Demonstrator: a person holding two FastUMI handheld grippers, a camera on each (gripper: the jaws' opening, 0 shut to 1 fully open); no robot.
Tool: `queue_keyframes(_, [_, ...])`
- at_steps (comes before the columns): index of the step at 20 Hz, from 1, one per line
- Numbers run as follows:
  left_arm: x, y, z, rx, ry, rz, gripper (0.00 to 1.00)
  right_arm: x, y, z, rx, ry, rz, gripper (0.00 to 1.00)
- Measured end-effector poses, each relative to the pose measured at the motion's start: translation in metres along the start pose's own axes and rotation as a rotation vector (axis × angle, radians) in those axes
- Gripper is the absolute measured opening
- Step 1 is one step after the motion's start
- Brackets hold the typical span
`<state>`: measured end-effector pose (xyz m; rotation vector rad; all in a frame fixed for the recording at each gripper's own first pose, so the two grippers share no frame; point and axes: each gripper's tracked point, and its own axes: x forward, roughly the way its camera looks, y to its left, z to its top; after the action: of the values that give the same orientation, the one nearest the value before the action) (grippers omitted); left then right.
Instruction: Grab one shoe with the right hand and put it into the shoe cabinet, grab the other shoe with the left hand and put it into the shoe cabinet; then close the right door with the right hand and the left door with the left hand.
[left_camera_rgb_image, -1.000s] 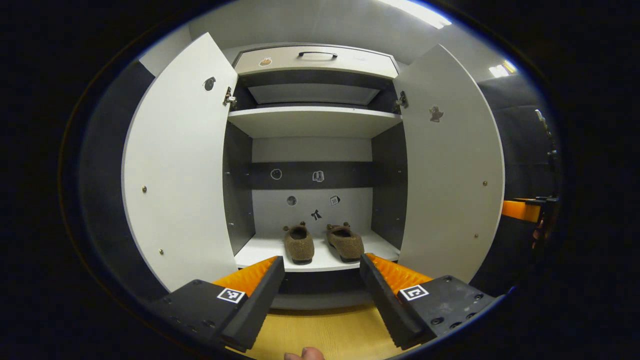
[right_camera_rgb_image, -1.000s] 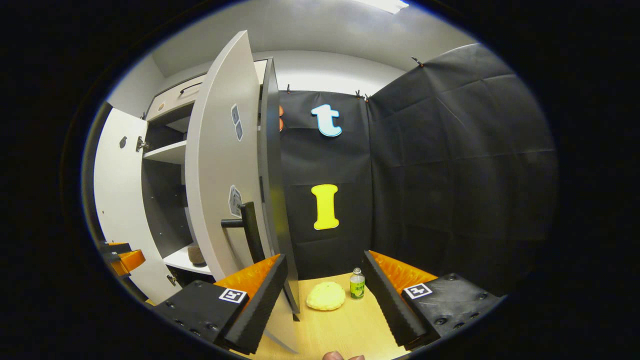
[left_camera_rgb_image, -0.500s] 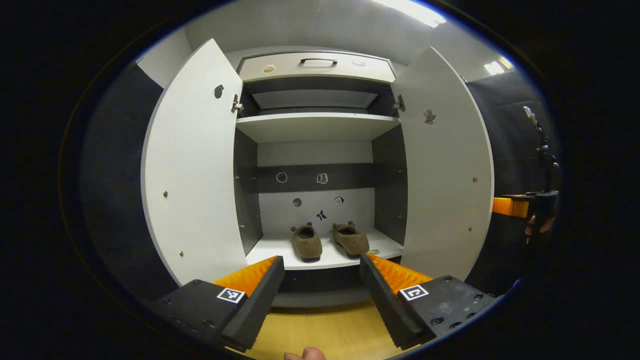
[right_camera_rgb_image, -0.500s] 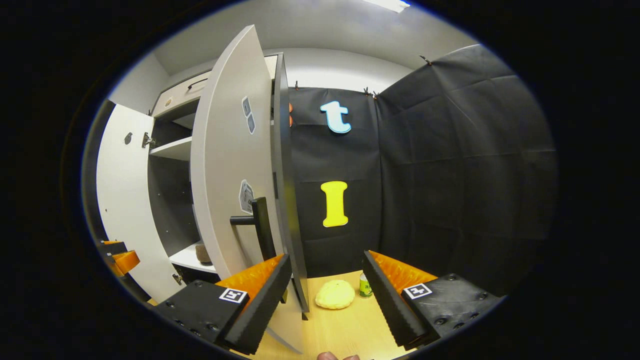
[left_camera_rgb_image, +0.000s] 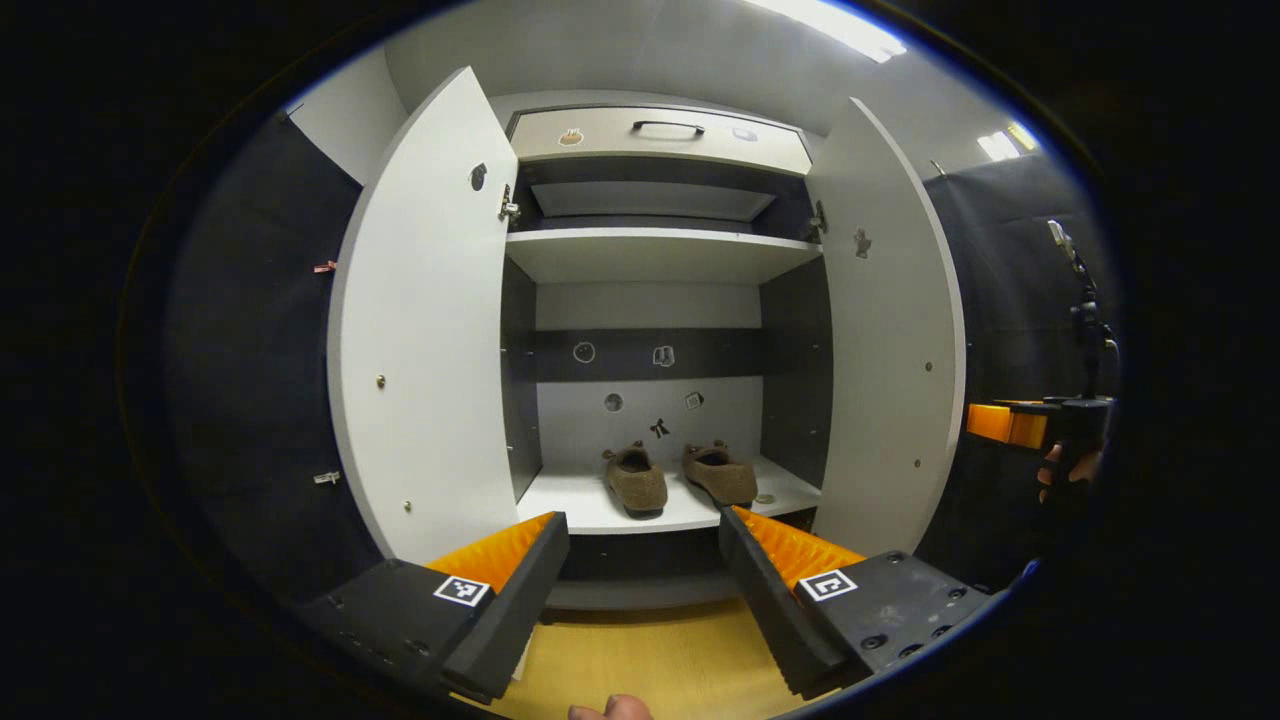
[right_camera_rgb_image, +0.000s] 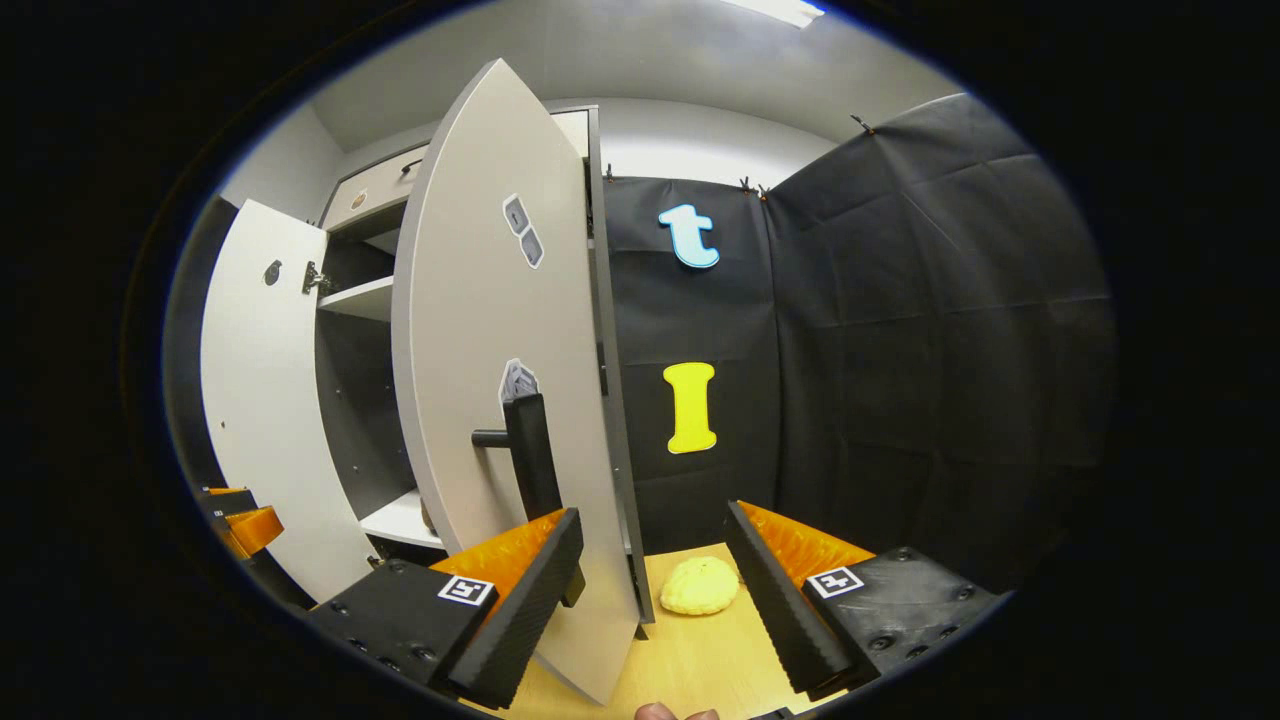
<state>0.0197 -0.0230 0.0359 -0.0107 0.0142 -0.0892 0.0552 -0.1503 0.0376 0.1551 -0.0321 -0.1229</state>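
Both shoes (left_camera_rgb_image: 678, 475) sit side by side on the cabinet's bottom shelf (left_camera_rgb_image: 590, 505). Your right gripper (right_camera_rgb_image: 645, 590), jaws wide and empty, has drawn closer to the right door (right_camera_rgb_image: 500, 400) over the last second, ready to push. Your left gripper (left_camera_rgb_image: 640, 590) waits open, empty.

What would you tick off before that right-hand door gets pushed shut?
1. Both shoes on the bottom shelf: ok.
2. Shoes set back from the shelf's front edge: ok.
3. Right gripper open and empty: ok.
4. Right gripper at the right door, beside its handle: ok; contact: cannot tell.
5. Left gripper open, outside the cabinet: ok.
6. Yellow lump on the floor, behind the door and out of its closing path: ok.
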Motion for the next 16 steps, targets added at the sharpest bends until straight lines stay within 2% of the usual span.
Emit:
queue_keyframes(6, [-0.018,0.034,0.005,-0.014,-0.001,0.030,0.96,0.003,0.038,-0.007,0.026,0.012,0.056,0.98])
queue_keyframes(11, [-0.041,0.060,0.004,-0.023,0.017,0.032,0.96,0.019,0.092,-0.015,-0.002,0.031,0.139,0.98])
queue_keyframes(16, [-0.068,0.103,-0.009,-0.013,0.046,0.123,0.96,0.021,0.143,-0.024,-0.012,0.054,0.221,0.98])
